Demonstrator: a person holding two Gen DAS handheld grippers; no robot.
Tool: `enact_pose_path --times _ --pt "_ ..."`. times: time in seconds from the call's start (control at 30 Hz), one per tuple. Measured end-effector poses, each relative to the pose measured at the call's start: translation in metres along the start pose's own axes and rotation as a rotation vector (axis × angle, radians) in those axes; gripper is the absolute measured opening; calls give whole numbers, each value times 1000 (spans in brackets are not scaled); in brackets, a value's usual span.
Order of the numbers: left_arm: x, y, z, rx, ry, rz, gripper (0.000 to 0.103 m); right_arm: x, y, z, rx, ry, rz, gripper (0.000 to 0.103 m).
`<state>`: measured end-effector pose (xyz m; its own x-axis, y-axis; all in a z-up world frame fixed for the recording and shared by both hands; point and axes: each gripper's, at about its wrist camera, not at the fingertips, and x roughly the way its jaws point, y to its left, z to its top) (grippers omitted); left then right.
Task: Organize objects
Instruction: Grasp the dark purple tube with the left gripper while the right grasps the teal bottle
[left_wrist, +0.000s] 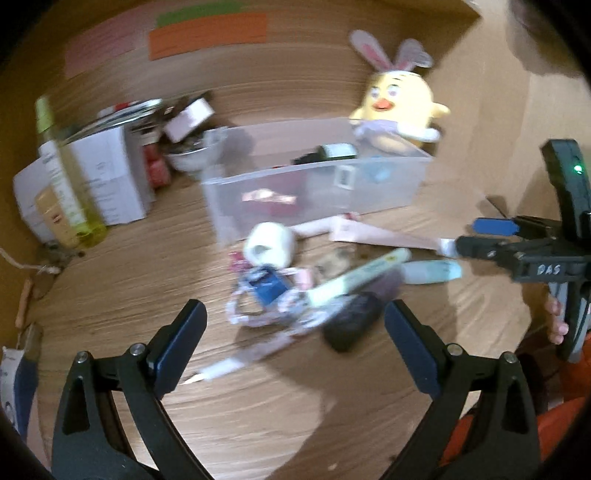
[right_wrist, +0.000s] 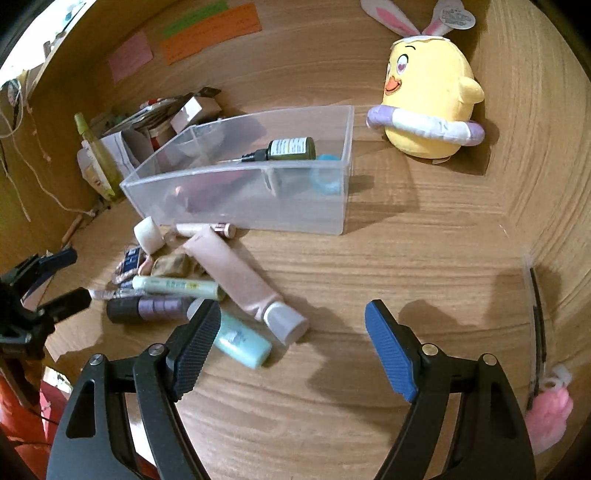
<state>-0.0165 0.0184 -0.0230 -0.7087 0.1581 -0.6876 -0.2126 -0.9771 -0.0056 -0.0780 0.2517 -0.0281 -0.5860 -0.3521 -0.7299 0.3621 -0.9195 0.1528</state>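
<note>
1. So I've got both tongs hanging over the desk and neither one is carrying anything. The left gripper (left_wrist: 295, 325) is spread wide with nothing between its pads, and the right gripper (right_wrist: 291, 332) is the same, wide apart and empty.
2. My landmark is the clear bin (right_wrist: 236, 206). The pile I need to sort lies on the wood just in front of it: a pink tube (right_wrist: 236, 273), a teal bottle (right_wrist: 242, 341), a pale green tube (right_wrist: 173, 287), a dark purple stick (right_wrist: 147, 309) and a white roll (right_wrist: 147, 234). Inside the bin there's already a dark dropper bottle (right_wrist: 284, 149).
3. If I go for the pink tube with the right hand, I'd grab it mid-body, across its width, since the capped end touches the teal bottle and could drag it along.
4. The right tong is low and tilted toward the bin, its left pad over the teal bottle.
5. The left tong comes at the pile from the side opposite the bin. Its view is blurry, so I can't judge its height.
</note>
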Motion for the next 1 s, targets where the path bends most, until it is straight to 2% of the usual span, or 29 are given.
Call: enact_pose_path --times 0.03,0.1,0.13,0.2,0.33,0.4,0.63,0.87,0.97,1.0 --pt "2 -6 0 13 -2 -9 96 0 2 -1 -8 2 5 75" --pt "7 -16 1 40 8 -26 78 2 10 -5 -46 13 14 67" --pt "11 -20 2 48 21 -38 75 3 13 -6 -62 19 15 59" --pt "19 -24 3 44 36 -46 69 6 21 -9 -96 32 22 50" --pt "29 -25 5 32 60 -69 61 5 28 -11 -132 22 32 41" --pt "32 -25 4 24 76 -84 53 5 32 -11 -151 16 37 41" --pt "25 -28 -3 17 84 -122 49 14 45 -9 -232 36 37 40" --pt "22 -34 -6 34 86 -133 49 28 45 -10 -224 74 54 41" --pt "30 -36 -5 32 102 -147 48 25 45 -12 -226 74 69 31" --pt "34 -37 -4 31 108 -152 44 25 45 -13 -226 74 70 26"
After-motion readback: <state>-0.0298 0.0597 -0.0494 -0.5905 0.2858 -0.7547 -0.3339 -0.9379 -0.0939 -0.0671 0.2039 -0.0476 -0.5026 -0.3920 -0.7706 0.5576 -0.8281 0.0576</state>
